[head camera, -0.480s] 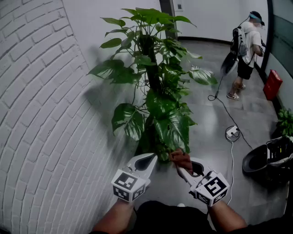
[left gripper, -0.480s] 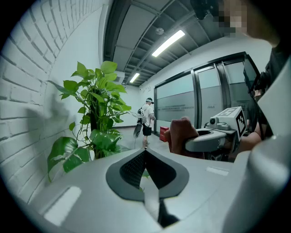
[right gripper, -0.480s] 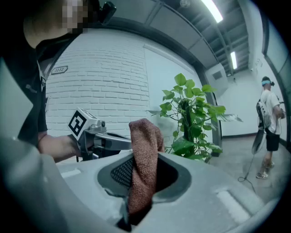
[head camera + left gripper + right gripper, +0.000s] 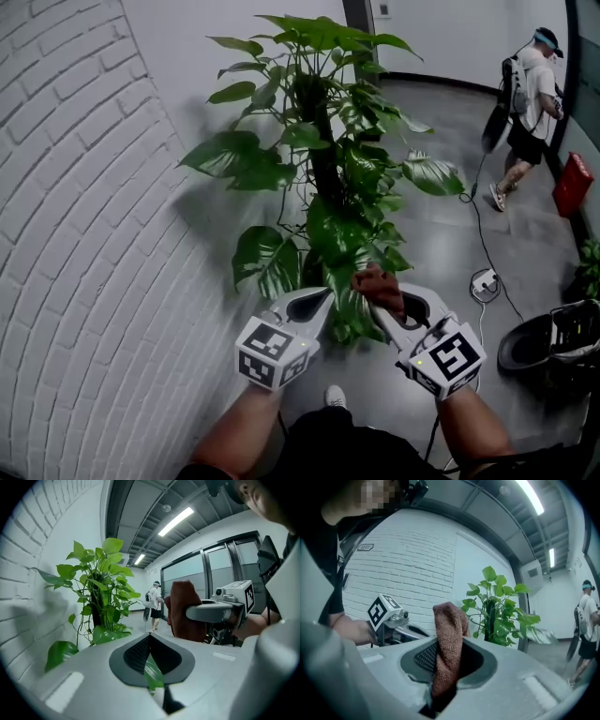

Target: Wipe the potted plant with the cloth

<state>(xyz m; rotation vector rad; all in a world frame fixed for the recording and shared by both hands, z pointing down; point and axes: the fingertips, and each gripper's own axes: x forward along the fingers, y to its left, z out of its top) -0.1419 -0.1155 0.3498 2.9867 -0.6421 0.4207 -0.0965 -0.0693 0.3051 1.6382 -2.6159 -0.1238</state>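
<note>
- While a person stands over a potted plant [image 4: 323, 178] beside a white brick wall [image 4: 84, 234], the left hand-held gripper [image 4: 317, 300] and the right hand-held gripper [image 4: 380, 309] meet at its lowest leaves, as the head view shows.
- Clenched on a thin green leaf [image 4: 152, 670], the left hand-held gripper has its jaws closed together, with the leaf running down between them in the left gripper view.
- Grasping a reddish-brown cloth [image 4: 449, 625], the right hand-held gripper has its jaws pressed on the fabric. The bunched upper end stands above the jaws and the rest hangs down through them.
- From the head view, the cloth sits just right of the left gripper's tip and against the large lower leaves. It appears to touch the foliage, though the overlap makes this hard to confirm.
- The plant's dark central stem rises upright close to the wall, with broad glossy leaves spreading on all sides. The foliage and the grippers hide the pot from above.
- A shoe [image 4: 335, 397] of the person holding the grippers shows on the grey floor [image 4: 441, 234] below the two marker cubes.
- Well apart in the background, another person [image 4: 530, 103] wearing a backpack stands near a red box [image 4: 572, 183]. A dark cable [image 4: 478, 234] trails across the floor to a white power strip [image 4: 485, 281].
</note>
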